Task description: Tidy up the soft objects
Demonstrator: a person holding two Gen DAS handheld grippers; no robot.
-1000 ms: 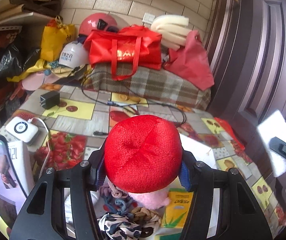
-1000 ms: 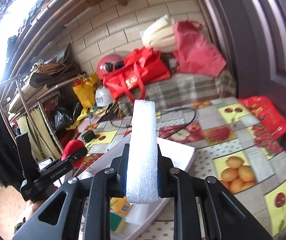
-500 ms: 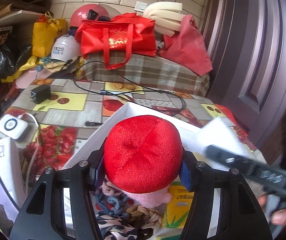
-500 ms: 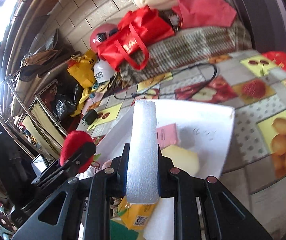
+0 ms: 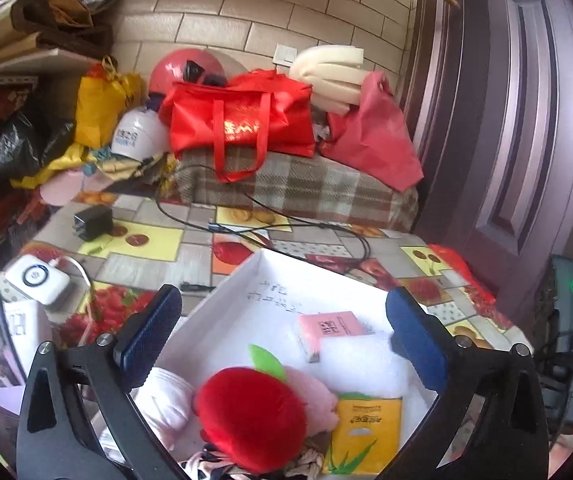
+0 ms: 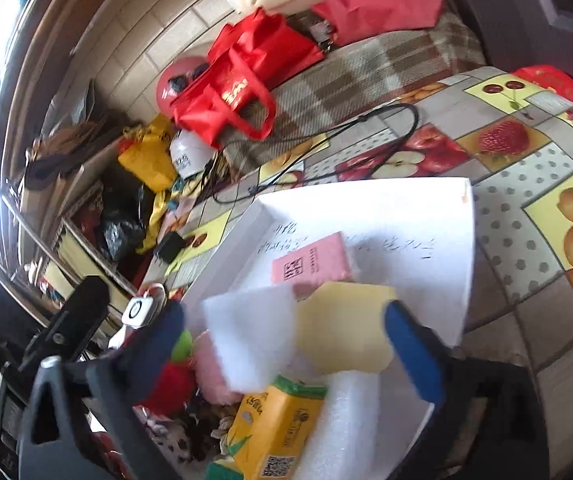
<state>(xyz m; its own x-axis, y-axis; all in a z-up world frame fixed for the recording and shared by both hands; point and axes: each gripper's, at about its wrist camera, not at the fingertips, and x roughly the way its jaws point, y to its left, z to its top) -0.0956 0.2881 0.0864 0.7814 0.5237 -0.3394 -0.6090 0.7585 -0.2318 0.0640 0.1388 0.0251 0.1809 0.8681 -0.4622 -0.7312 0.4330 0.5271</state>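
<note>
A white box (image 5: 286,280) on the fruit-print table holds soft things. A red plush apple (image 5: 252,420) with a green leaf lies in it below my open left gripper (image 5: 282,324). A pink pack (image 5: 328,330) and a yellow tissue pack (image 5: 362,436) lie beside it. In the right wrist view my right gripper (image 6: 286,344) is open over the box (image 6: 426,208). A white foam block (image 6: 252,336) sits between its jaws, touching neither, above a yellow sponge (image 6: 346,328), the pink pack (image 6: 310,260) and the tissue pack (image 6: 274,428).
Red bags (image 5: 242,120), a plaid blanket (image 5: 306,192), helmets and foam rolls pile at the table's far end. A black cable (image 5: 286,224) and charger (image 5: 92,222) lie on the cloth. A white power bank (image 5: 38,280) sits left. A dark door (image 5: 526,120) stands right.
Both grippers opened. The red plush apple dropped from the left one into the box. The white foam block left the right one's grip and is over the box contents.
</note>
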